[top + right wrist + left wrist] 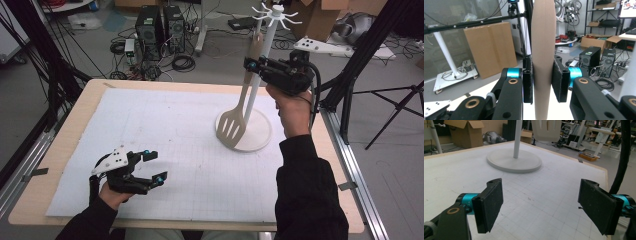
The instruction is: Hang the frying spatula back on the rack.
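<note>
At the near left of the table (75, 120), over the white gridded mat (165, 130), the left gripper (154, 166) hovered in the person's left hand (112, 195); its jaws stood wide apart with nothing between them, and in the left gripper view the two black pads (489, 203) framed only bare mat, with the round base (514, 160) of the stand lying farther off. To the right and farther away, the right hand (292, 110) was raised above the table with the right gripper (251, 65) pointing left; its jaws were clamped on the handle of a slotted spatula (235, 122). The spatula was pale tan, flat and long; it hung upright just beside the stand's white pole (262, 65), its broad slotted blade at the bottom, low over the white disc base (257, 132); whether the blade touched the base could not be told. In the right gripper view the handle (543, 50) rose as a smooth tan strip pinched between the pads (560, 80). At the top of the pole a ring of white hooks (276, 12) spread outward; beyond the far edge of the table lay computer towers (160, 27), coiled cables and cardboard boxes on the floor.
</note>
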### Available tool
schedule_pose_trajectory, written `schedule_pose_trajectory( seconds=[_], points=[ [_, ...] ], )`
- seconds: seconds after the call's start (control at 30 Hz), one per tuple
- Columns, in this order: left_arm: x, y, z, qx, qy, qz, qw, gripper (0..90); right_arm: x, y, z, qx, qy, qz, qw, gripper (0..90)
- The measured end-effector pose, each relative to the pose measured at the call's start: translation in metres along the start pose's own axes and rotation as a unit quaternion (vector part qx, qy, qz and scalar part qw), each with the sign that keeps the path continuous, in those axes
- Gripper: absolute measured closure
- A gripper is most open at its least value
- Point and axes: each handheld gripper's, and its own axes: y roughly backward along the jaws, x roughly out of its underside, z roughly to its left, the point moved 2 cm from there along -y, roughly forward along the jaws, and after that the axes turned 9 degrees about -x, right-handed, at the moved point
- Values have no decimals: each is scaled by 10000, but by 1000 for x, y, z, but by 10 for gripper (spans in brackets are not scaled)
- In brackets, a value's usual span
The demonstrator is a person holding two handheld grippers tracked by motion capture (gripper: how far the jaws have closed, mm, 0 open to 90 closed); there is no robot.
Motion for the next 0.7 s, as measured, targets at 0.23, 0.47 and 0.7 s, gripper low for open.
schedule_pose_trajectory(
  seconds=[0.23, 0.47, 0.7],
  points=[
    [-1, 2, 2, -12, 23, -50, 10000, 206, -8, -2, -11, 86, -24, -32, 10000, 732],
    [-1, 2, 2, -13, 41, -51, 10000, 206, -10, 1, -19, 135, -151, -93, 9998, 732],
    [-1, 2, 2, -25, 25, -55, 10000, 208, -11, 4, -26, 182, -281, -140, 9993, 732]
  ],
)
